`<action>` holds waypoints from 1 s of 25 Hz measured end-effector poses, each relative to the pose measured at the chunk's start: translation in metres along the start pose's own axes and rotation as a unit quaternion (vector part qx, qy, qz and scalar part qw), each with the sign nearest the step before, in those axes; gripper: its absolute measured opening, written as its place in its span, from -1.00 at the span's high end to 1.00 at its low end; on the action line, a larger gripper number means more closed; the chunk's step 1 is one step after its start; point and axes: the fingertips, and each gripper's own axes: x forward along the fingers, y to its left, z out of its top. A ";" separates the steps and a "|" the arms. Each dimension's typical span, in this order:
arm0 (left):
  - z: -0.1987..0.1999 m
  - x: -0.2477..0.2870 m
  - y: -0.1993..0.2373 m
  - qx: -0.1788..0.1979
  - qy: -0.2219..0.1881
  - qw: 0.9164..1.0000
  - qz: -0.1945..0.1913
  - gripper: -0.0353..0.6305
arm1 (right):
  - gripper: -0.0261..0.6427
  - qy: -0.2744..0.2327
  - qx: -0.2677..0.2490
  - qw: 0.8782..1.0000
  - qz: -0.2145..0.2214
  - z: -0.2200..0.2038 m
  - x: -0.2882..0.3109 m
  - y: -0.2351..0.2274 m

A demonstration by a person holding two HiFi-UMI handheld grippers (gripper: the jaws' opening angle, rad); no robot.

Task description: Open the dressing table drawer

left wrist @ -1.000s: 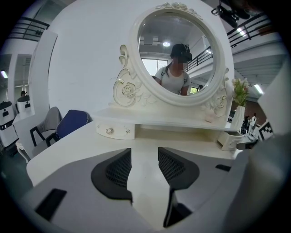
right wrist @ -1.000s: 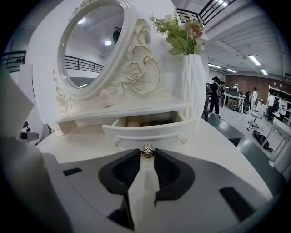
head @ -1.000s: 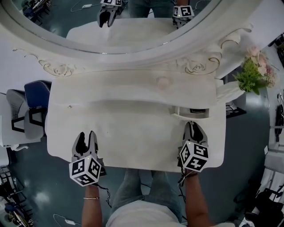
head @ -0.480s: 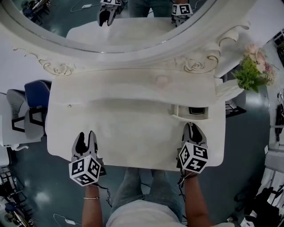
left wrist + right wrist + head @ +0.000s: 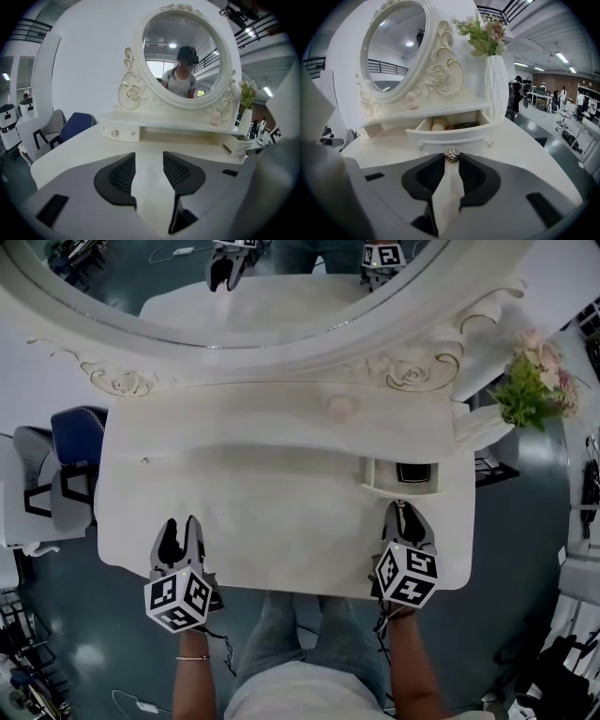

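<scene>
The white dressing table (image 5: 281, 521) has its right drawer (image 5: 403, 474) pulled partly out from under the shelf. In the right gripper view the drawer (image 5: 454, 136) shows round items and a dark one inside. My right gripper (image 5: 403, 509) is shut on the drawer's small metal knob (image 5: 451, 156), which sits between the tips of the jaws (image 5: 451, 159). My left gripper (image 5: 180, 532) rests near the table's front left edge, open with nothing between its fingers (image 5: 149, 161). The left drawer (image 5: 119, 133) is closed.
A large oval mirror (image 5: 272, 296) stands behind the shelf. A white vase of flowers (image 5: 534, 390) sits at the right end, and a small pink object (image 5: 337, 409) lies on the shelf. A blue and grey chair (image 5: 56, 474) stands left of the table.
The right gripper has drawn back slightly toward the front edge with the knob, and the drawer stands a little farther out. The left gripper has not moved.
</scene>
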 end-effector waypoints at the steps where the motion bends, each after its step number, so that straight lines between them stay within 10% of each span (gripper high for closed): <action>1: 0.000 0.000 -0.001 0.000 0.000 1.000 0.000 0.33 | 0.62 0.000 0.000 1.000 0.000 0.000 0.000 0.000; 25: -0.005 0.002 0.003 -0.017 -0.003 1.000 -0.001 0.33 | 0.57 0.000 -0.029 1.000 0.000 0.005 -0.015 0.002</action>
